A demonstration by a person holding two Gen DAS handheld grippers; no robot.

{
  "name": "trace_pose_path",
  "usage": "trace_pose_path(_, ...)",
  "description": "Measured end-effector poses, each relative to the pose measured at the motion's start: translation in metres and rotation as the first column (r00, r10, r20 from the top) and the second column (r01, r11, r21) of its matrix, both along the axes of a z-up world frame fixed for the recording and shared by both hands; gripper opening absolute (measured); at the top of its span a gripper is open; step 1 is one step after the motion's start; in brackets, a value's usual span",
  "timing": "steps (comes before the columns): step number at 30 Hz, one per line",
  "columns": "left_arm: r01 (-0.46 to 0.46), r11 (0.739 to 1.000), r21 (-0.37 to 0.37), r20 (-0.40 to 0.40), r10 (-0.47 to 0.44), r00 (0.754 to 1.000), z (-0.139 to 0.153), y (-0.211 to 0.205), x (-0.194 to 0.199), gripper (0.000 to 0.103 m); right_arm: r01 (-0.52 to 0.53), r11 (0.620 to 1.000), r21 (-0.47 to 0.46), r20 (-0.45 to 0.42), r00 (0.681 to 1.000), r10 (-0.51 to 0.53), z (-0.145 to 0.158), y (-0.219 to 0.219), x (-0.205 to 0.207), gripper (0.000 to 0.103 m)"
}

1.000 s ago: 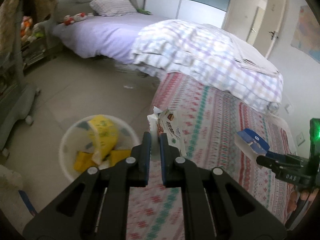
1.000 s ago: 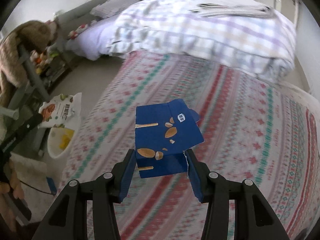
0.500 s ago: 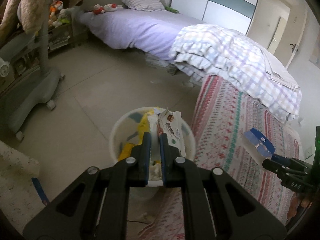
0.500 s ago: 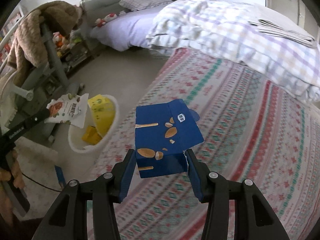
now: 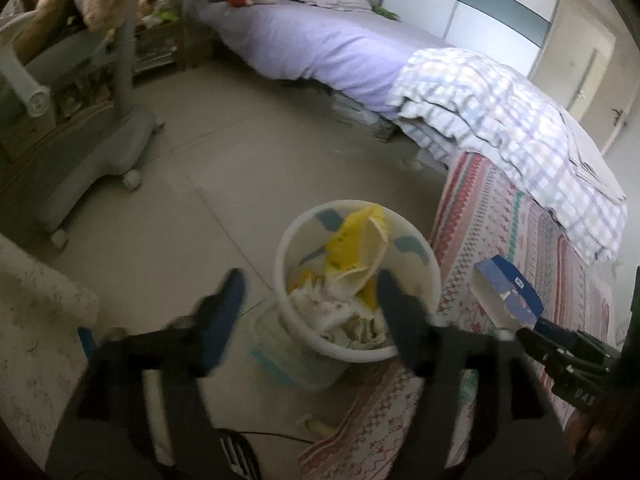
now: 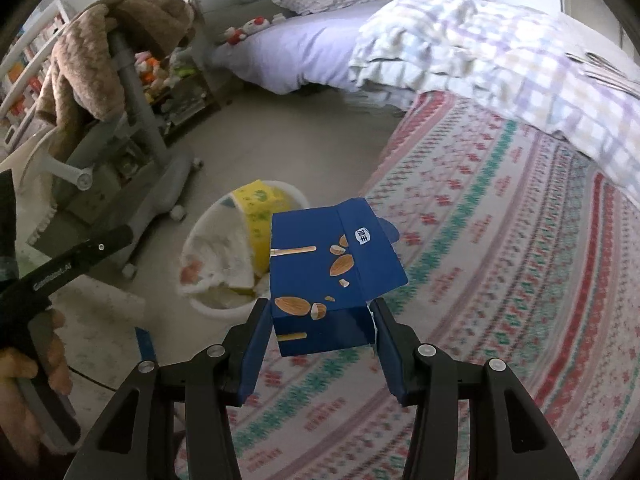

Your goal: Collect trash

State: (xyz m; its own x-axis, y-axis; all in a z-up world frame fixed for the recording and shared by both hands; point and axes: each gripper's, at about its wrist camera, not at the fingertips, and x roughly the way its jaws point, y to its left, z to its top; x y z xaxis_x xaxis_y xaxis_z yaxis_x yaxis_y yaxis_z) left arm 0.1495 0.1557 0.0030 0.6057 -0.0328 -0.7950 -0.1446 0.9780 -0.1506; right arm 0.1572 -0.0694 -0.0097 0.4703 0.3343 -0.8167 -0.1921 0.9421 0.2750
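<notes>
Trash fills the white bin (image 5: 356,280) standing on the floor (image 5: 168,216) directly ahead of and below the left hand-held gripper (image 5: 308,292): a yellow wrapper (image 5: 356,240) leans against the far inner wall, and a crumpled white snack bag (image 5: 340,316) lies on top of the heap nearer the fingers. The left hand-held gripper's jaws are opening, blurred, standing wide apart on either side of the bin's near rim, with nothing gripped between them. To the right of this gripper, the bin sits just beside the edge of a bed covered by a patterned striped blanket (image 5: 520,240).

A blue almond-snack box (image 6: 332,272) is pinched at its lower end between the pads of the right hand-held gripper (image 6: 320,324), its flap open at the top. It hangs above the blanket's edge, with the bin ahead and to the left of the right gripper. From the left wrist view the same box shows at the right, its open white end facing the bin. A folded plaid quilt (image 6: 500,48) lies farther along the bed, and a grey wheeled stand (image 6: 136,136) draped with a brown fleece sits beyond the bin.
</notes>
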Motion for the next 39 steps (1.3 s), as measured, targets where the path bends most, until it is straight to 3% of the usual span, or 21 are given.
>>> trace_pose_path(5, -0.042, 0.998, 0.044, -0.055, 0.044, 0.998, -0.005, 0.010, -0.003, 0.083, -0.022, 1.000, 0.017, -0.024, 0.999, 0.023, -0.002, 0.017, 0.011, 0.051)
trace_pose_path(9, -0.079, 0.996, 0.043, -0.091, 0.083, 0.992, -0.010, 0.024, -0.006, 0.085, -0.041, 0.998, 0.037, -0.055, 0.998, 0.043, -0.008, 0.036, 0.025, 0.051)
trace_pose_path(17, -0.101, 0.994, 0.035, -0.109, 0.104, 0.989, -0.011, 0.041, -0.010, 0.086, -0.098, 0.995, -0.020, -0.168, 0.981, 0.093, -0.021, 0.076, 0.053, 0.052)
trace_pose_path(19, -0.100, 0.994, 0.040, -0.114, 0.104, 0.988, -0.013, 0.042, -0.010, 0.089, -0.089, 0.996, 0.006, -0.167, 0.982, 0.089, -0.018, 0.076, 0.057, 0.061)
trace_pose_path(21, -0.091, 0.995, 0.044, -0.117, 0.095, 0.989, -0.013, 0.041, -0.010, 0.095, -0.058, 0.997, 0.043, -0.156, 0.986, 0.064, -0.014, 0.070, 0.058, 0.074)
trace_pose_path(22, -0.085, 0.995, 0.045, -0.114, 0.090, 0.989, -0.012, 0.040, -0.011, 0.097, -0.041, 0.998, 0.054, -0.150, 0.987, 0.049, -0.011, 0.065, 0.058, 0.075)
trace_pose_path(31, -0.032, 0.998, 0.051, -0.098, 0.037, 0.995, -0.006, 0.019, -0.020, 0.101, 0.038, 0.996, 0.078, -0.111, 0.993, -0.029, 0.015, 0.008, 0.030, 0.075)
trace_pose_path(39, 0.053, 0.998, 0.032, -0.090, -0.050, 0.995, 0.010, -0.024, -0.043, 0.102, 0.125, 0.992, -0.023, -0.029, 0.992, -0.126, 0.041, -0.057, -0.036, 0.080)
